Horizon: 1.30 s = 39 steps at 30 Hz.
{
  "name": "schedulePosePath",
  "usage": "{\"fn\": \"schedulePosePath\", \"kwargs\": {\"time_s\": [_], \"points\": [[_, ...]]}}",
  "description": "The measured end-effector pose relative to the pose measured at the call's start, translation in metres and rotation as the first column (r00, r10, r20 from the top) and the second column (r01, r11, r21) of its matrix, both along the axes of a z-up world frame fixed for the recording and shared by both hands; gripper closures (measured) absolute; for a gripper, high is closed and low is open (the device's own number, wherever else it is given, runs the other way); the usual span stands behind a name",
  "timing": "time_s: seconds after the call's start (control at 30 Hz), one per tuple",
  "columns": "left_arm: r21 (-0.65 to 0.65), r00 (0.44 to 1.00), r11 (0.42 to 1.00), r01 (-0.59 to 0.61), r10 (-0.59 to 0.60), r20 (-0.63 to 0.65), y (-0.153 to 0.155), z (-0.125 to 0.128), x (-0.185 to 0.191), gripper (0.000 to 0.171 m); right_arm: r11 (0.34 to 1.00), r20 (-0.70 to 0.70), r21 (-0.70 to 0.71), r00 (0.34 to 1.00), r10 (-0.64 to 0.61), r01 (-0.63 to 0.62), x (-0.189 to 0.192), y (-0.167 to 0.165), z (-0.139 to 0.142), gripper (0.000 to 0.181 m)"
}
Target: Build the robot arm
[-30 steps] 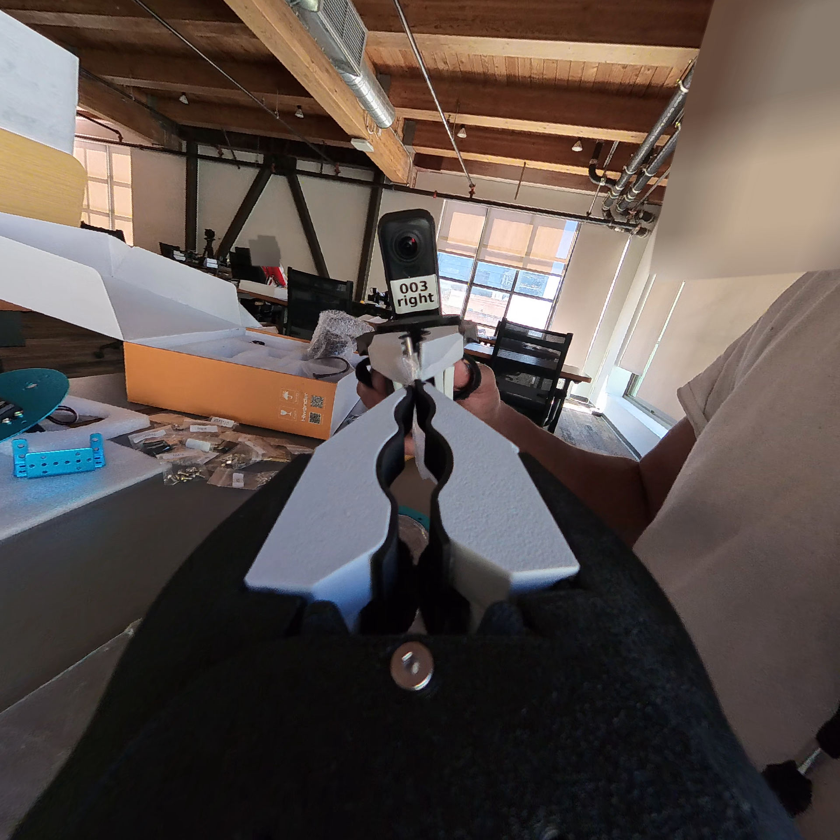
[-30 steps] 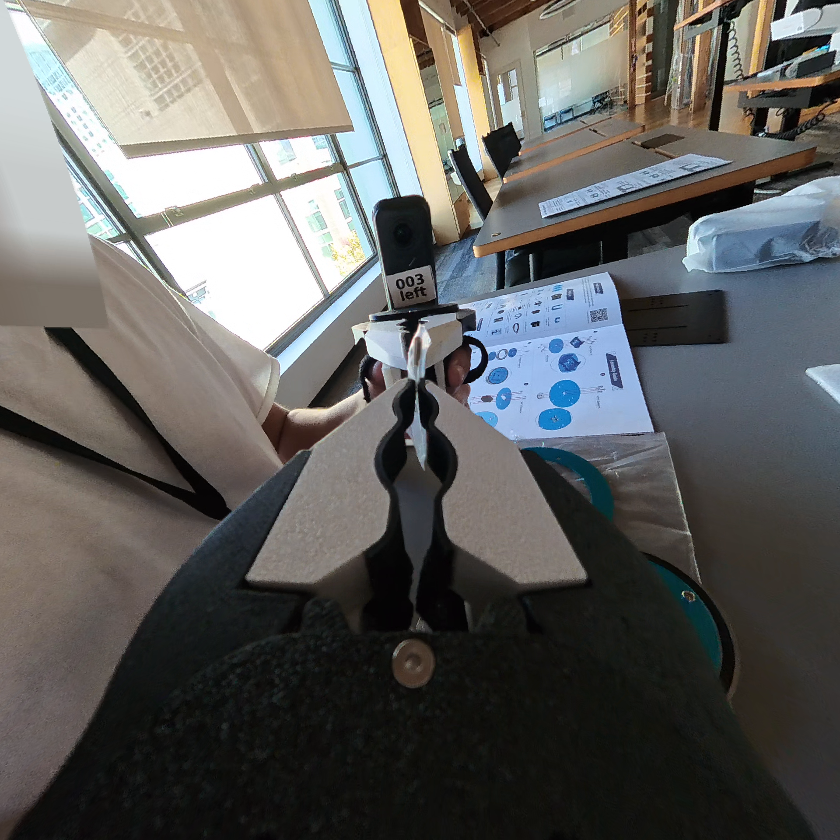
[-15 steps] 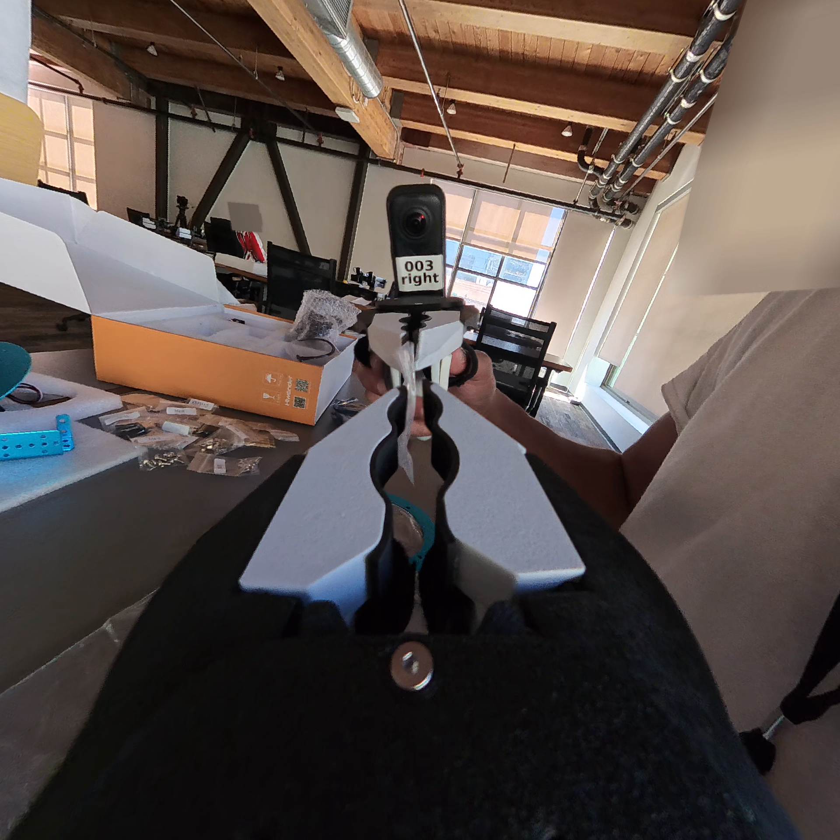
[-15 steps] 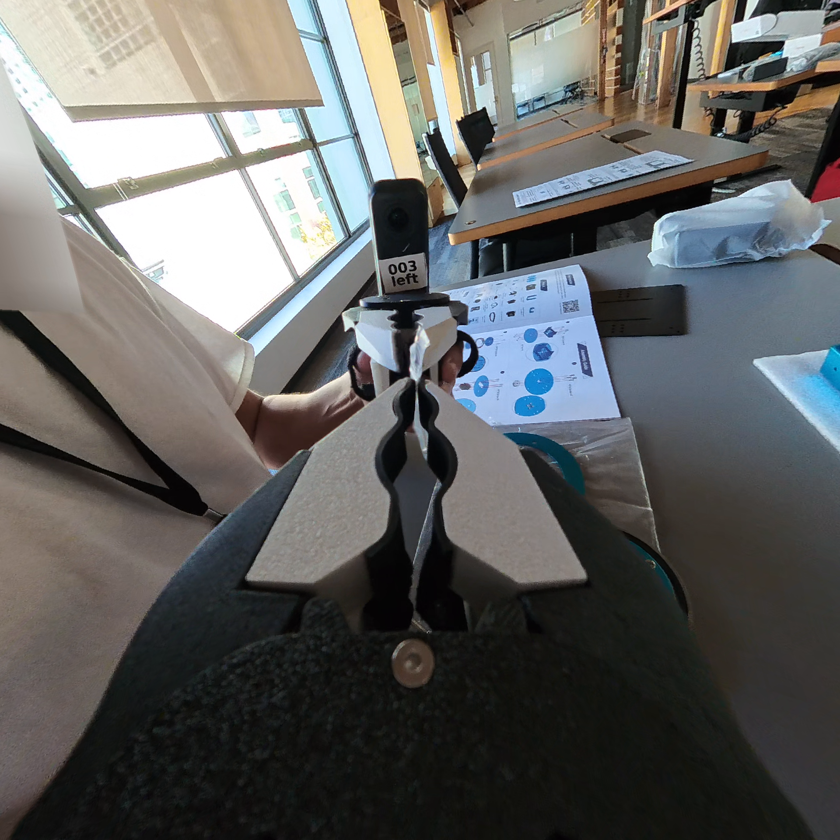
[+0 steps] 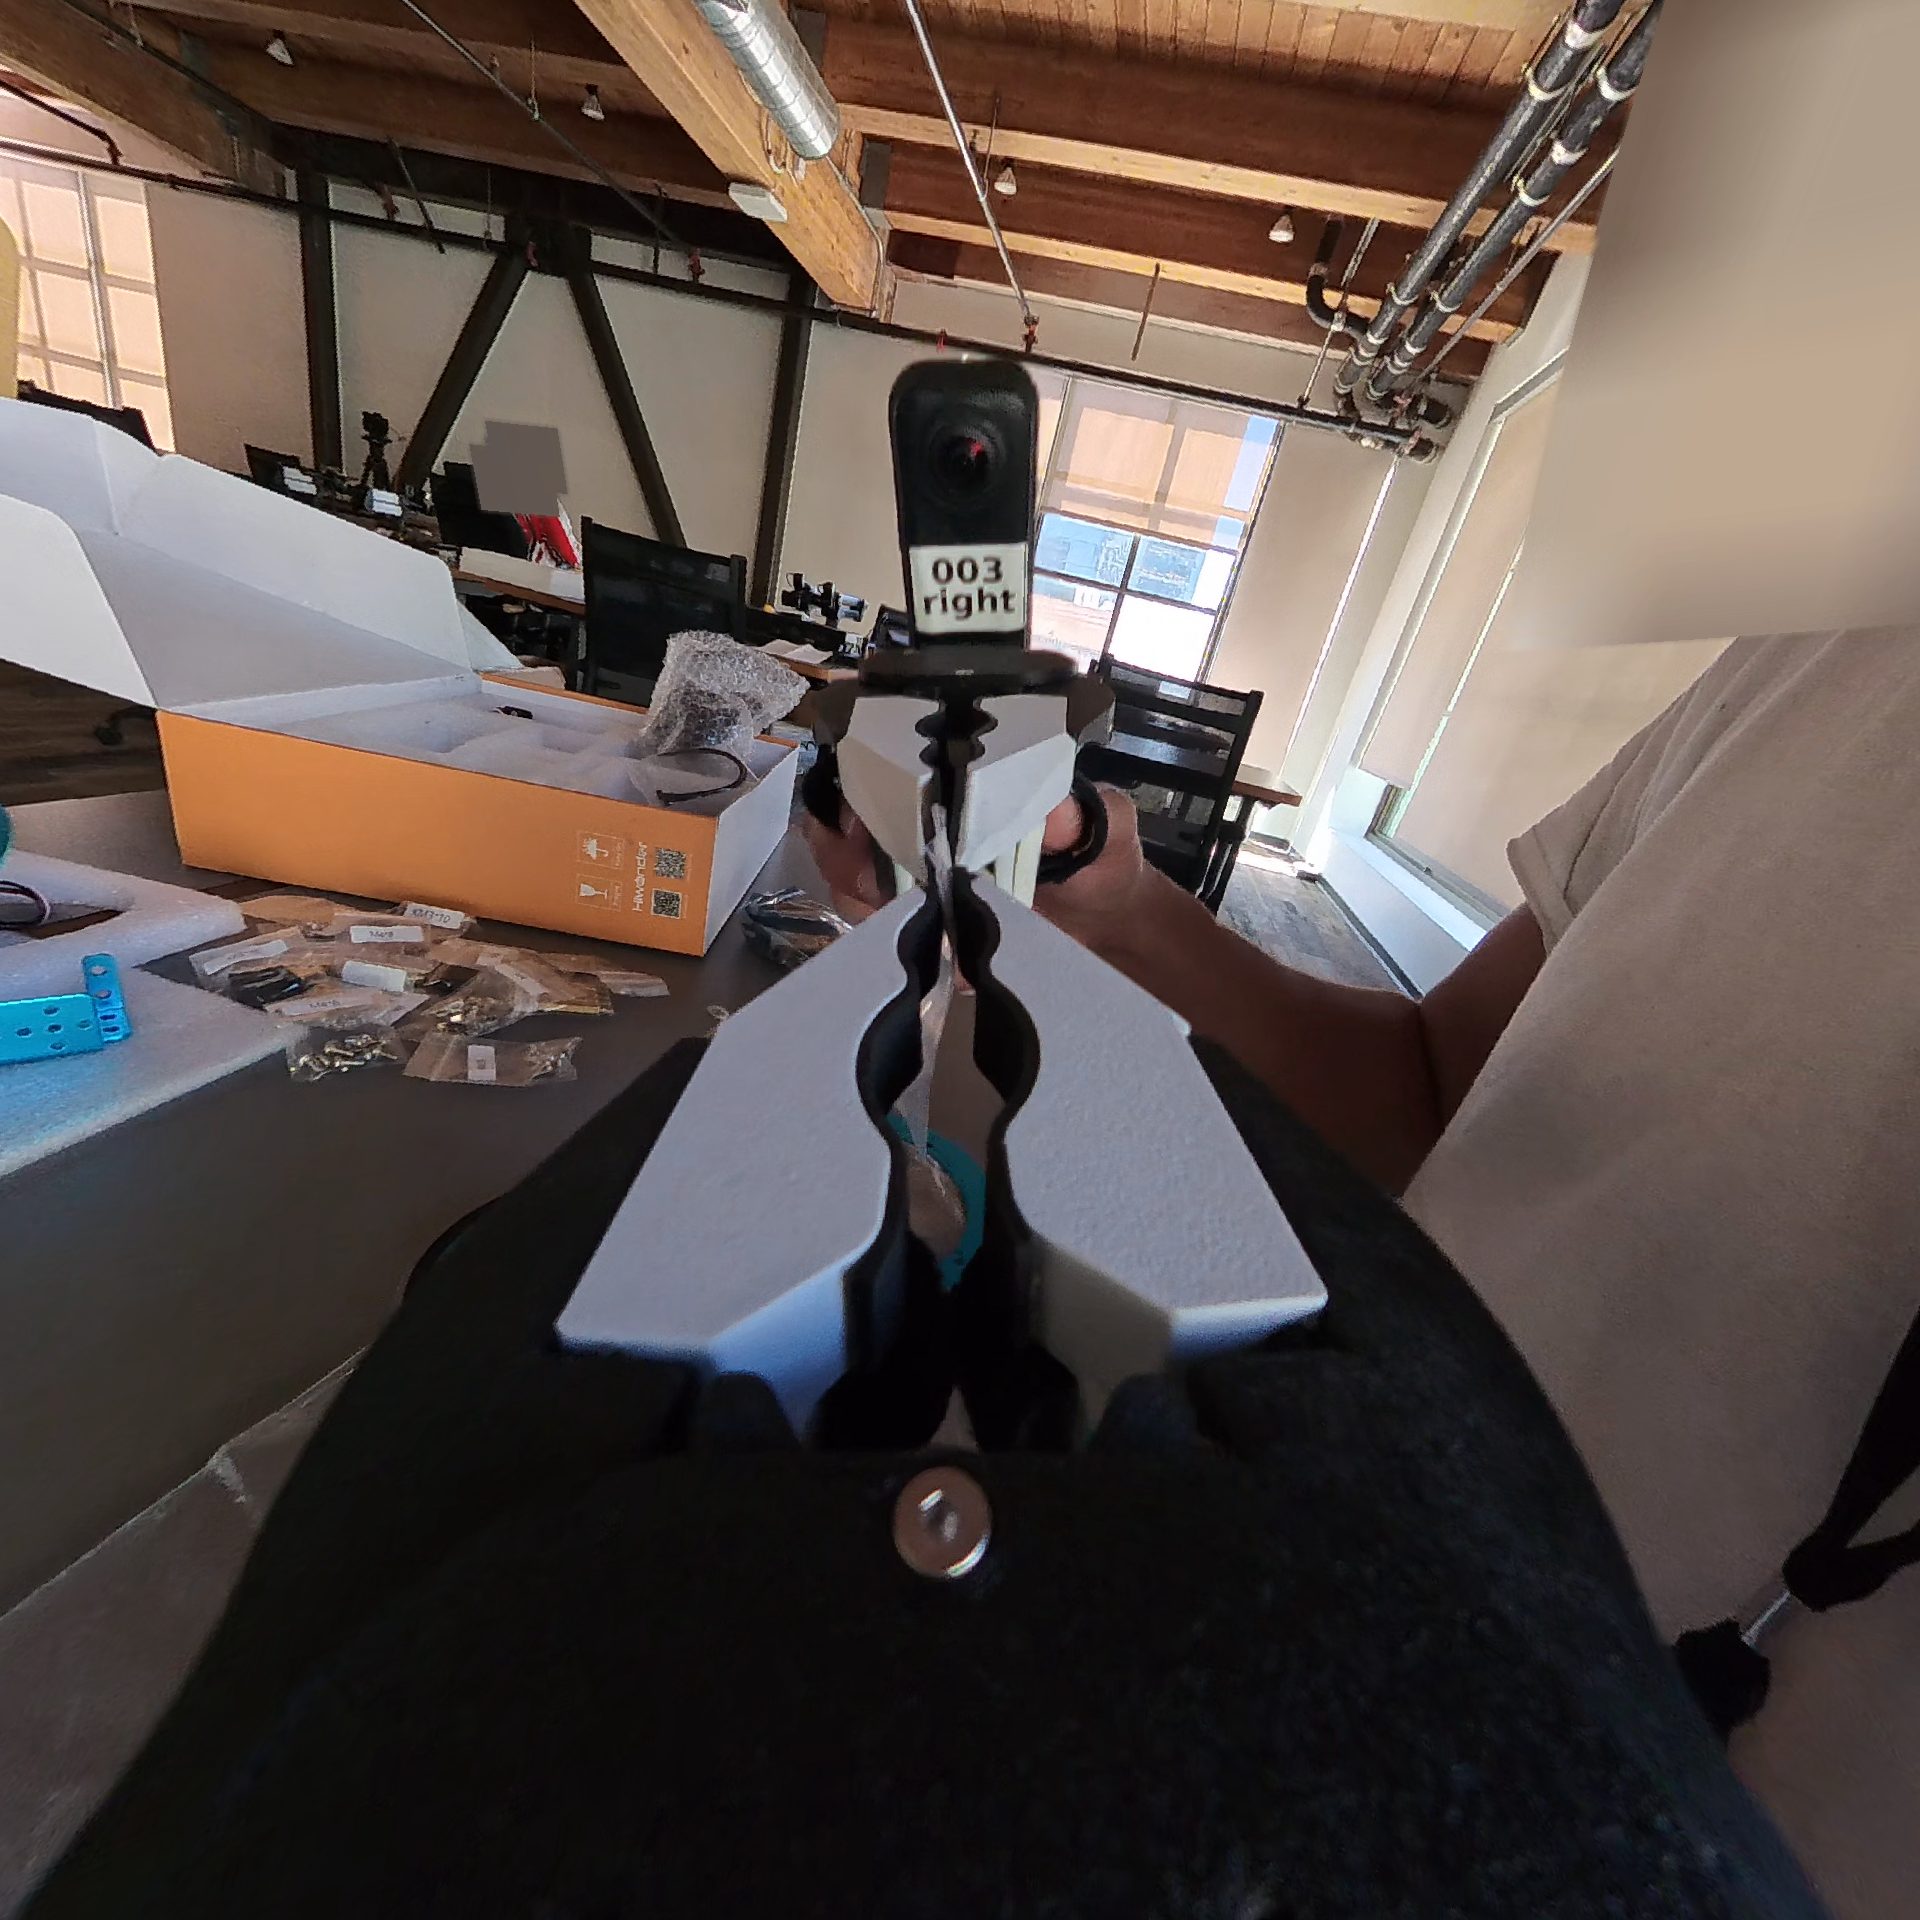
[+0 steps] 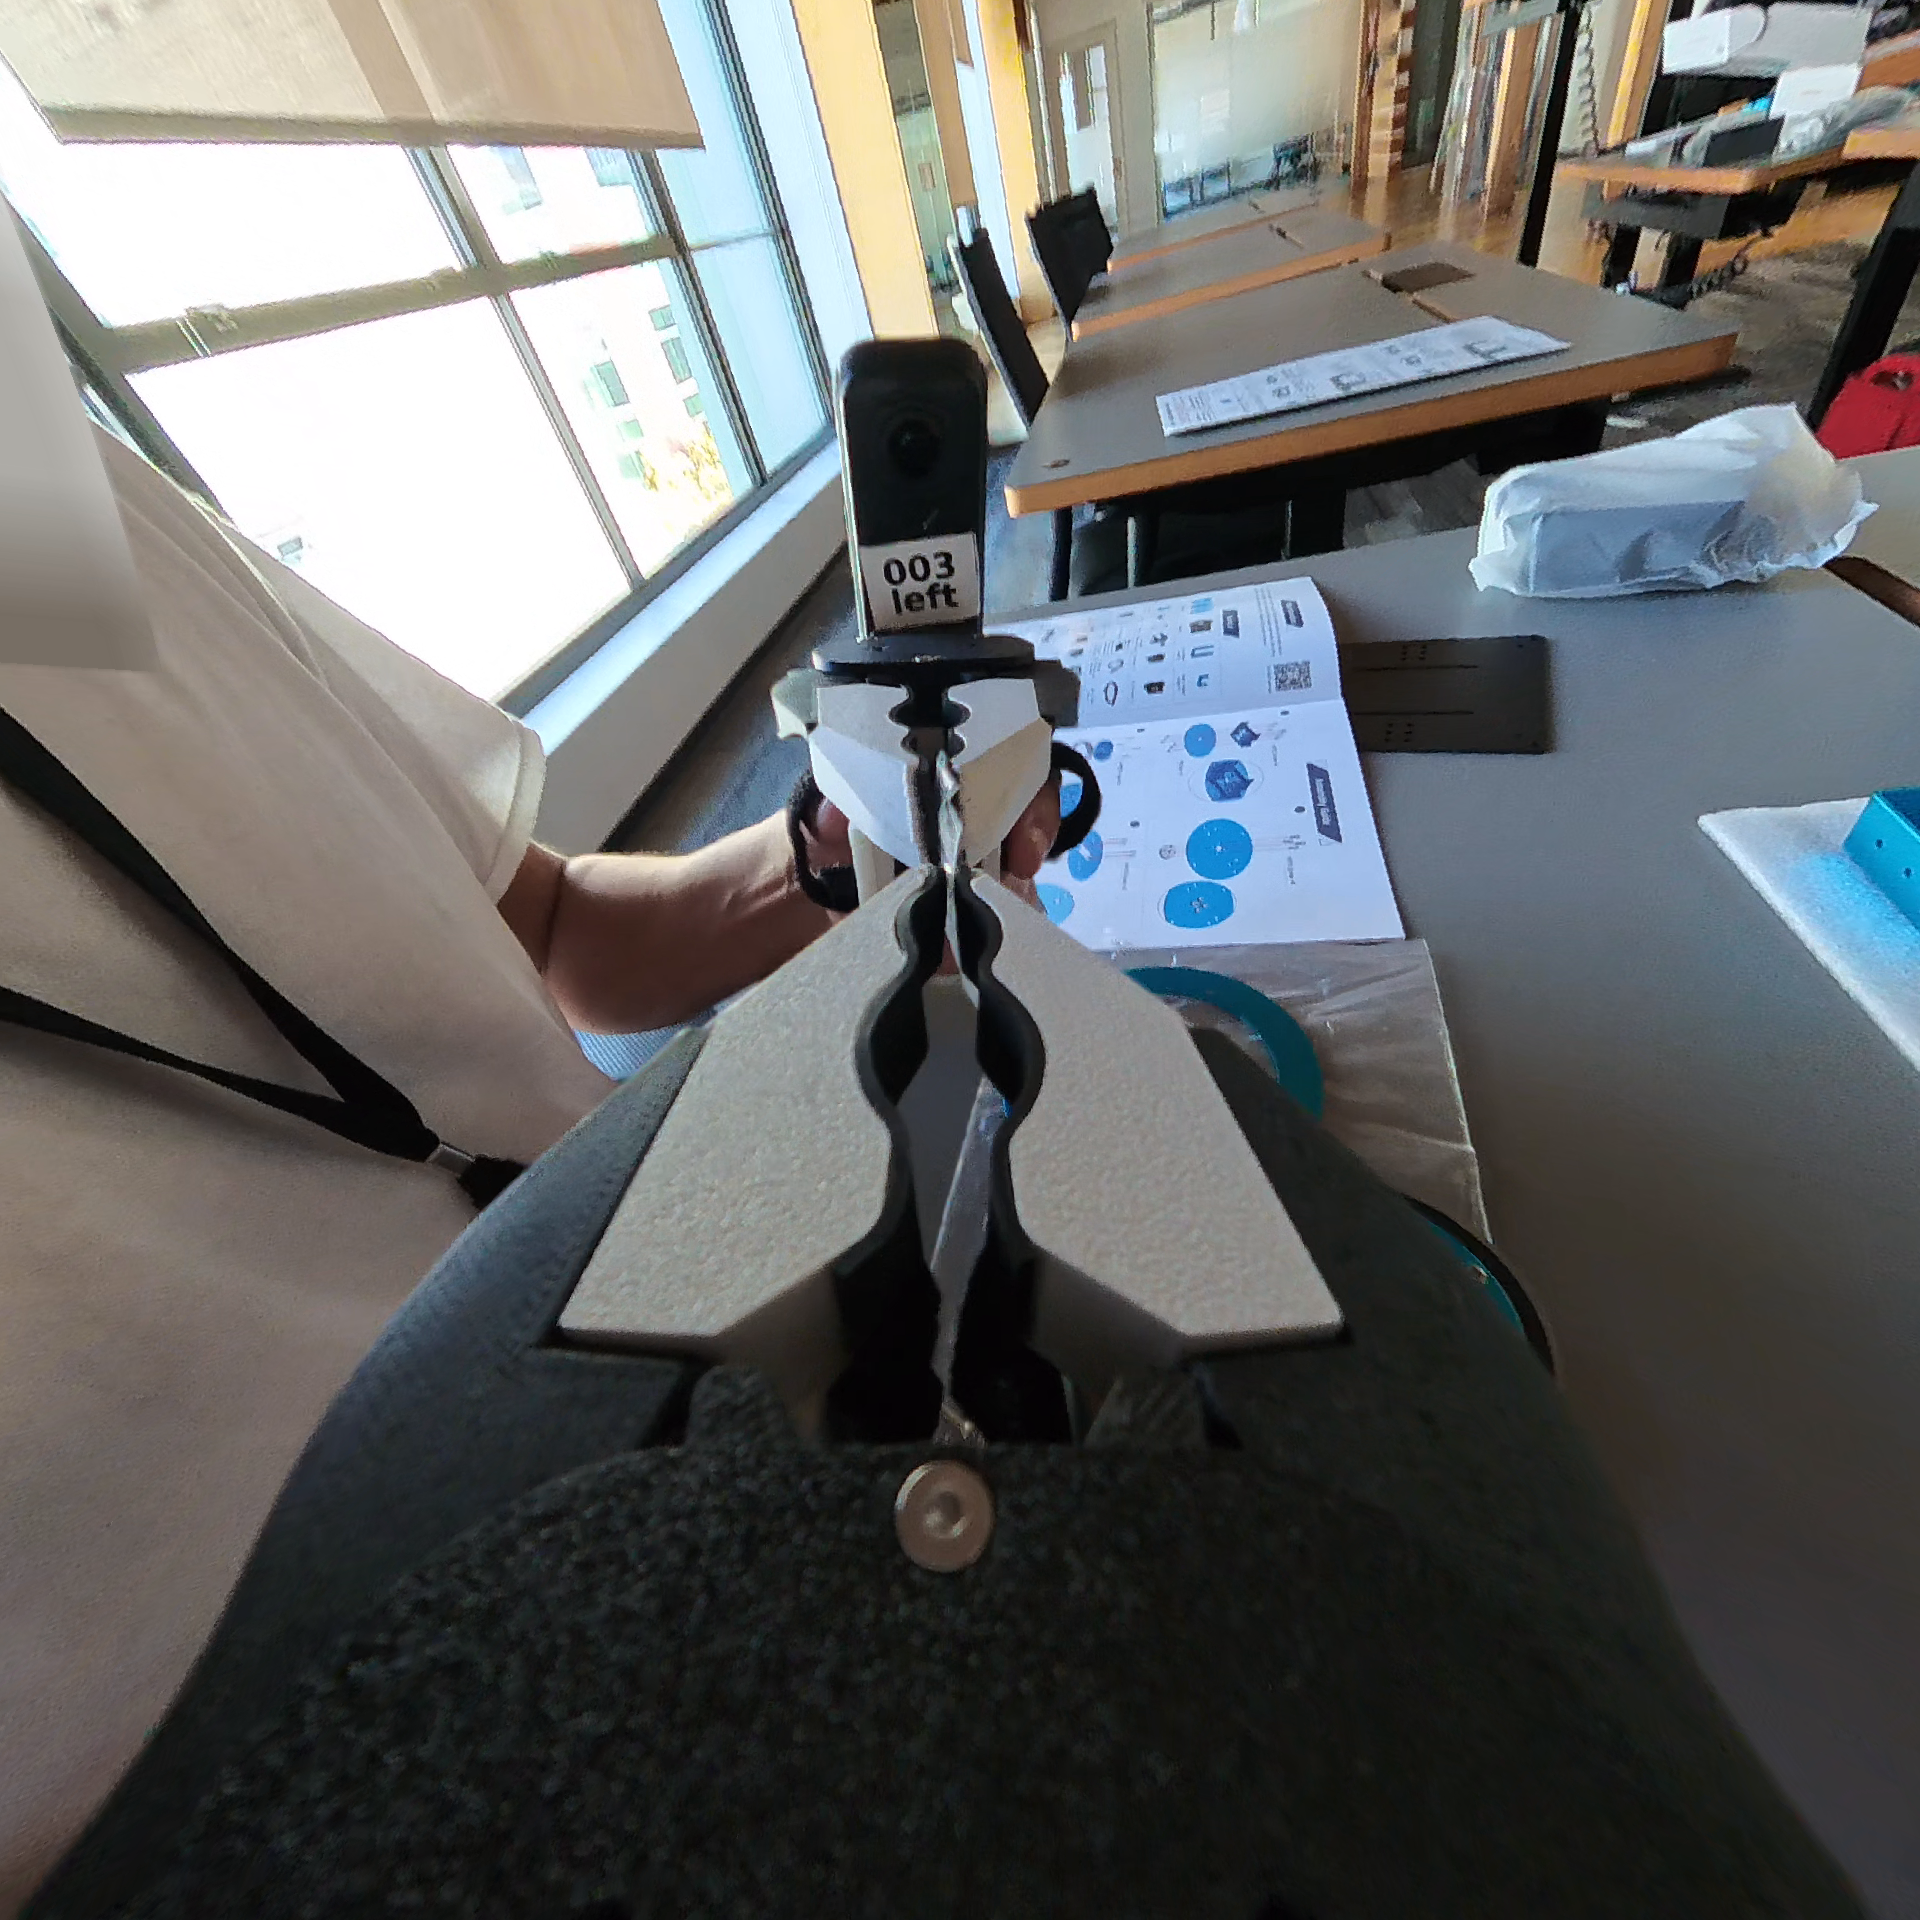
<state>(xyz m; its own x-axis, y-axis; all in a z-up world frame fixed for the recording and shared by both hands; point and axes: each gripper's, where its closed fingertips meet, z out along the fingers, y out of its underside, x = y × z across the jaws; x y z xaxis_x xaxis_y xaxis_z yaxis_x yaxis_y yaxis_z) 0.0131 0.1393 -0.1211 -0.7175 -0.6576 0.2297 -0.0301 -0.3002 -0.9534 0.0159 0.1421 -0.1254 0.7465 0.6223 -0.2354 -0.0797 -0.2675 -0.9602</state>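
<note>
Clear plastic strip [image 5: 940,914], thin and crinkled, runs between both claws at centre frame in both views. Left claw [image 5: 948,902] is closed on one end of it; right claw [image 6: 943,883] is clamped on the other end, tip to tip, nearly touching. Right claw [image 5: 961,800] faces the left wrist view head-on, hand [image 5: 1101,883] behind it.

Handling, my guess: very light, floppy film, slippery, likely tears or stretches if pulled hard. Best hold is at the flat ends, deep in the pads, not at the thin edge.

Grey worktop [image 6: 1662,1039] sits lower right in the right view, with an open booklet [image 6: 1226,790], a teal disc [image 6: 1257,1023] in a clear bag, and white foam [image 6: 1829,904] at right edge. Orange box [image 5: 447,821] and small parts bags [image 5: 416,987] fill the left of the left view. Person's torso is close on one side; open room is above the worktop.
</note>
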Motion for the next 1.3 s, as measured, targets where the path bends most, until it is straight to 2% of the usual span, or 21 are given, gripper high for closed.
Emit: {"fn": "schedulePosePath", "kwargs": {"time_s": [0.07, 0.23, 0.7, 0.8, 1.0, 1.1, 1.17, 1.3], "points": [[-0.033, 1.0, 0.999, 0.005, -0.004, 0.016, 0.001, 0.004, -0.001, 0.171, 1.0, -0.051, 0.006, 0.999, 0.006, -0.006, 0.0, 0.002, 0.001, 0.176], [-0.067, 0.999, 0.998, 0.01, -0.008, 0.031, 0.001, 0.007, -0.003, 0.171, 0.998, -0.154, 0.054, 0.987, 0.049, -0.041, -0.008, 0.004, 0.005, 0.181], [-0.059, 1.0, 0.998, -0.004, 0.005, 0.022, 0.006, 0.007, -0.005, 0.171, 0.99, -0.4, 0.056, 0.906, 0.14, -0.128, -0.011, 0.008, 0.009, 0.181], [-0.079, 1.0, 0.997, 0.0, 0.001, 0.007, 0.009, 0.005, -0.006, 0.171, 0.99, -0.424, 0.045, 0.895, 0.138, -0.131, -0.011, 0.01, 0.008, 0.181], [-0.07, 1.0, 0.997, -0.026, 0.025, -0.006, 0.014, 0.001, -0.008, 0.171, 0.994, -0.388, 0.045, 0.915, 0.105, -0.095, -0.012, 0.015, 0.004, 0.181], [-0.069, 0.999, 0.997, -0.041, 0.04, -0.008, 0.017, 0.001, -0.007, 0.171, 0.997, -0.374, 0.06, 0.926, 0.06, -0.04, -0.011, 0.02, 0.004, 0.181], [-0.077, 1.0, 0.997, -0.021, 0.021, 0.0, 0.015, 0.003, -0.009, 0.171, 0.996, -0.394, 0.049, 0.915, 0.085, -0.071, -0.014, 0.018, 0.007, 0.181], [-0.089, 0.999, 0.995, -0.034, 0.032, -0.024, 0.018, 0.0, -0.007, 0.171, 0.998, -0.377, 0.036, 0.924, 0.063, -0.054, -0.007, 0.018, 0.004, 0.181]]}}
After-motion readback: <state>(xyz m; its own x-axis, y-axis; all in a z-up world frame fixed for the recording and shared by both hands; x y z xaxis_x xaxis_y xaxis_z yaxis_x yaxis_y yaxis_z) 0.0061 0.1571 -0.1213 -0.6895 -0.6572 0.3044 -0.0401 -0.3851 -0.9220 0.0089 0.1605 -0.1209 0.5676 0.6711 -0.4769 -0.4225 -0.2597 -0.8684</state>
